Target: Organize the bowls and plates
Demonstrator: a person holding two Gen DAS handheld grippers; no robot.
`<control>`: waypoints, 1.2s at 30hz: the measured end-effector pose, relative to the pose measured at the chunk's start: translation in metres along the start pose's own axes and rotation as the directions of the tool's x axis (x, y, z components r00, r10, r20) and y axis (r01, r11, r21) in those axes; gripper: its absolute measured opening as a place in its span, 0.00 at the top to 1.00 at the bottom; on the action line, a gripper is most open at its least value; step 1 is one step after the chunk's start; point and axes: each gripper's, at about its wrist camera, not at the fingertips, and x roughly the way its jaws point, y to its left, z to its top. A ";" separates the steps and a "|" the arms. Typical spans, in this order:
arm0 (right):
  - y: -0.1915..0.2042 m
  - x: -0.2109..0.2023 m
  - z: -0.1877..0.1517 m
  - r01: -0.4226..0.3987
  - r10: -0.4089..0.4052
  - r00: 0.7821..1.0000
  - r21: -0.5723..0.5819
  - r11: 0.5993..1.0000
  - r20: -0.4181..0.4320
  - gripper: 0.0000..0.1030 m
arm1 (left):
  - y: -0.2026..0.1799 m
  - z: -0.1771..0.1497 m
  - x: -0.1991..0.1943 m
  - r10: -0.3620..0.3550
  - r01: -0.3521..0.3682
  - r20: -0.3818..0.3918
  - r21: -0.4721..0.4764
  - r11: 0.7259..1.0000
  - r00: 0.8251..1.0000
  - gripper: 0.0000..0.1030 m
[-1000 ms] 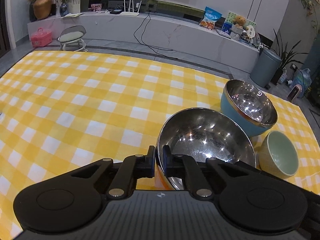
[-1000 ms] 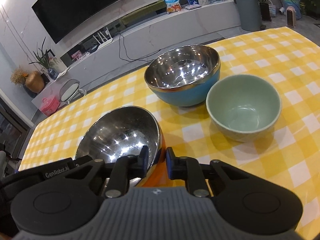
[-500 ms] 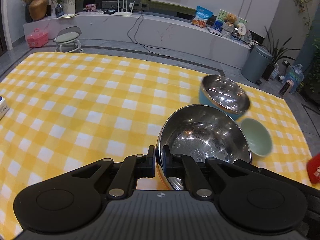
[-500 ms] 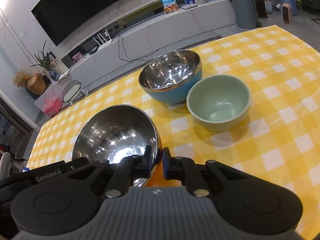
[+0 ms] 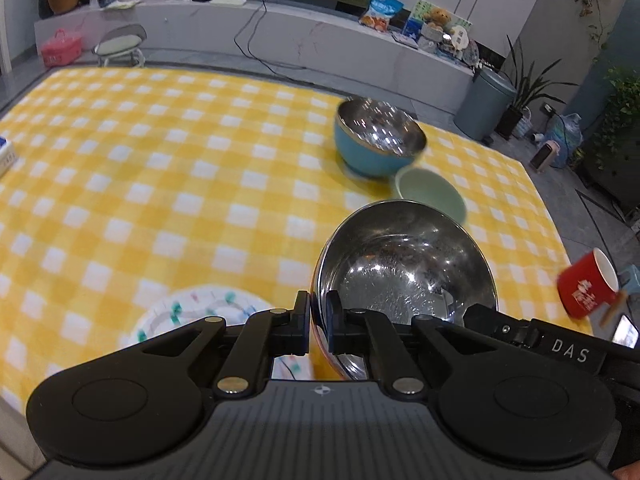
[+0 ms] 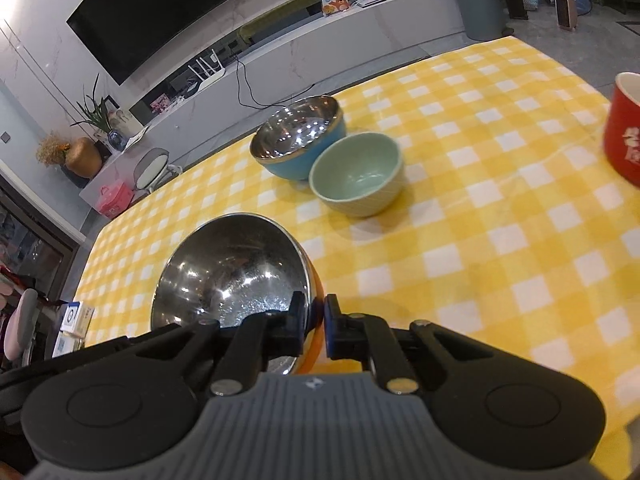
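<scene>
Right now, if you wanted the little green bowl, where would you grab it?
Probably by its rim. The green bowl stands upright and open, so one finger could go inside and one outside. I'd come from above on its near right side, since the blue bowl crowds its far left side.

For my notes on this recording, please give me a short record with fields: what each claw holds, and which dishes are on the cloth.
held item: orange steel bowl
left claw: shut on the bowl's rim
right claw: shut on the rim, opposite side
on yellow checked cloth: blue steel bowl, green bowl, red cup
bowl contact: blue and green look touching or nearly so
below left claw: patterned plate, blurred
</scene>
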 end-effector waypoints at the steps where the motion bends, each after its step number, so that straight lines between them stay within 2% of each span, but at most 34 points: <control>1: -0.005 -0.004 -0.002 -0.002 0.002 1.000 0.007 1.000 -0.001 0.93 | -0.002 -0.004 0.000 -0.004 0.004 -0.011 -0.003 1.000 1.000 0.92; 4: -0.019 -0.011 -0.009 -0.004 0.004 1.000 0.034 0.999 -0.008 0.93 | -0.005 -0.013 0.001 -0.025 0.024 -0.044 -0.024 0.999 0.999 0.92; 10: -0.042 -0.015 -0.019 -0.016 0.019 0.999 0.093 0.995 -0.035 0.93 | -0.011 -0.027 0.005 -0.022 0.021 -0.072 -0.021 1.000 0.997 0.92; 22: -0.054 -0.003 -0.024 0.005 0.006 0.996 0.131 0.991 -0.084 0.92 | -0.007 -0.039 0.021 -0.038 0.032 -0.125 -0.055 0.998 0.991 0.91; 36: -0.052 0.000 -0.024 0.017 -0.008 0.997 0.127 0.992 -0.074 0.92 | -0.001 -0.038 0.025 -0.081 0.072 -0.116 -0.076 0.994 0.990 0.89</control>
